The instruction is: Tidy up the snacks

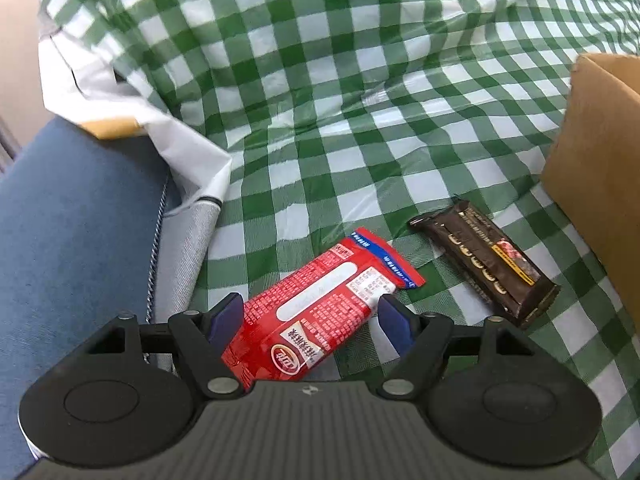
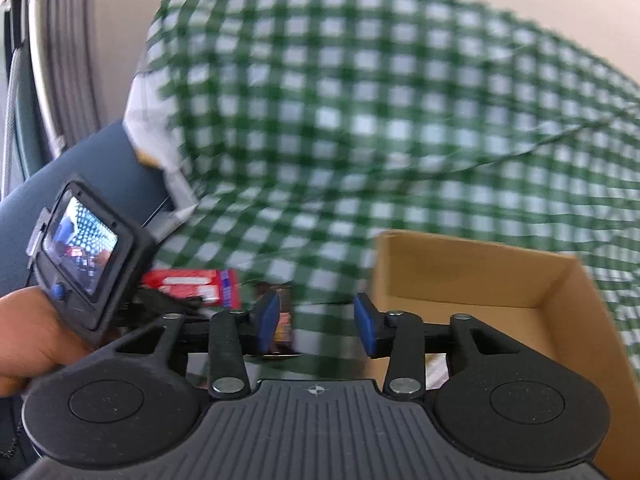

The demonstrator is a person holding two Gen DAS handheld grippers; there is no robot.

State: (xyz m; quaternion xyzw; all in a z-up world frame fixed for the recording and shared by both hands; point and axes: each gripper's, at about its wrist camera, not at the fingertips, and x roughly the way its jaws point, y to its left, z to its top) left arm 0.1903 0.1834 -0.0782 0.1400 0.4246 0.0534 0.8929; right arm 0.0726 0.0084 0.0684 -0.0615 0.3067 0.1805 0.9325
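The green-and-white checked cloth (image 1: 360, 128) covers the whole work surface and drapes up behind it, with a blue cushion (image 1: 72, 220) at its left edge. On the cloth stands your cardboard box (image 2: 560, 280), open at the top; from the right wrist view its floor looks mostly bare, though the near part is hidden behind the gripper and the picture is blurred. That box is most likely where the snacks belong.

Two snacks lie on the cloth outside it. The red snack packet (image 1: 320, 304) sits nearest the cushion, and the dark chocolate bar (image 1: 486, 262) lies just beside it, between the packet and the box wall.

Your left gripper (image 1: 310, 320) is down over the red packet with its blue pads spread wide. The packet lies between them, slanted across the gap; the left pad looks close against its edge, the right pad stands clear, so nothing is gripped yet. Your right gripper (image 2: 316, 326) hangs with its fingers partly apart and nothing between them, with the box edge to one side and the chocolate bar behind its left pad.

You seem to be at the pick-up of the red packet. Next, close the left fingers across its width, squarely enough that the slick wrapper does not twist out, then lift and carry it over the box wall. The right gripper can take the chocolate bar.
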